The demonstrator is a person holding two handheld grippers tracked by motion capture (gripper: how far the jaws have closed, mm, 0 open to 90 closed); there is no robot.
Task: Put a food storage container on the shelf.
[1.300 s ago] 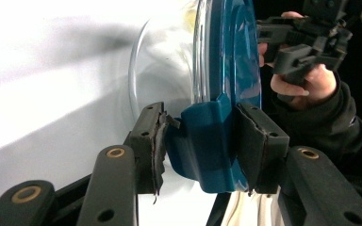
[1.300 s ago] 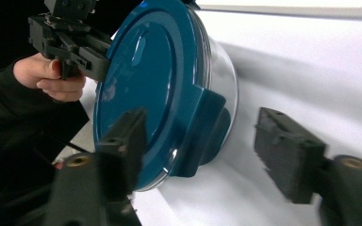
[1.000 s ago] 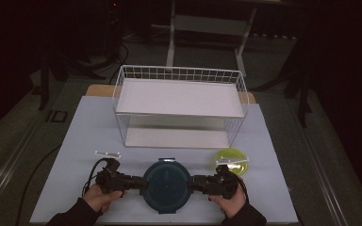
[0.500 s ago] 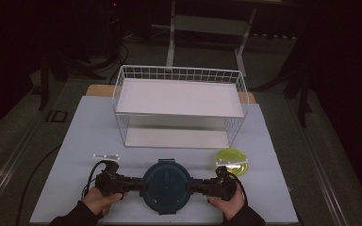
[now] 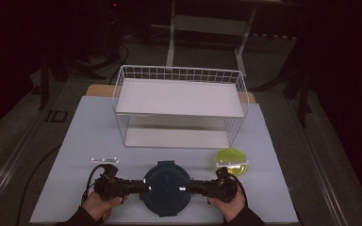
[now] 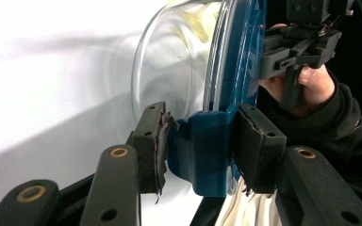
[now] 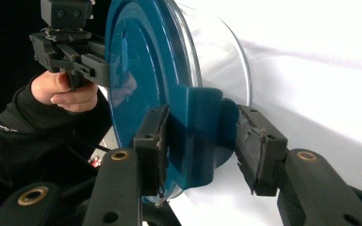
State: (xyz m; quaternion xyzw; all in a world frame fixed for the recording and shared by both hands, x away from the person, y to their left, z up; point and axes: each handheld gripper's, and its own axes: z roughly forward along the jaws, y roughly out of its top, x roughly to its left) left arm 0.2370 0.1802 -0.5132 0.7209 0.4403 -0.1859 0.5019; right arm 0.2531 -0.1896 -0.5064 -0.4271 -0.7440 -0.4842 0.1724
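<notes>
**Two grippers at the clips of a lidded bowl**

Near the table's front edge [image 5: 66, 155], both hands hold their grippers level, pointing inward at the bowl [image 5: 166, 187]. The left gripper [image 6: 202, 150] pinches the left lid clip. The right gripper [image 7: 200, 141] has just been closing around the right clip; one pad touches, the other stands slightly off. The gripper views show the clear glass wall. Behind, open table, then a yellow dish [image 5: 232, 157] and wire rack [image 5: 179, 106].

No text, label, brand, number or sign can be read on anything here.
</notes>
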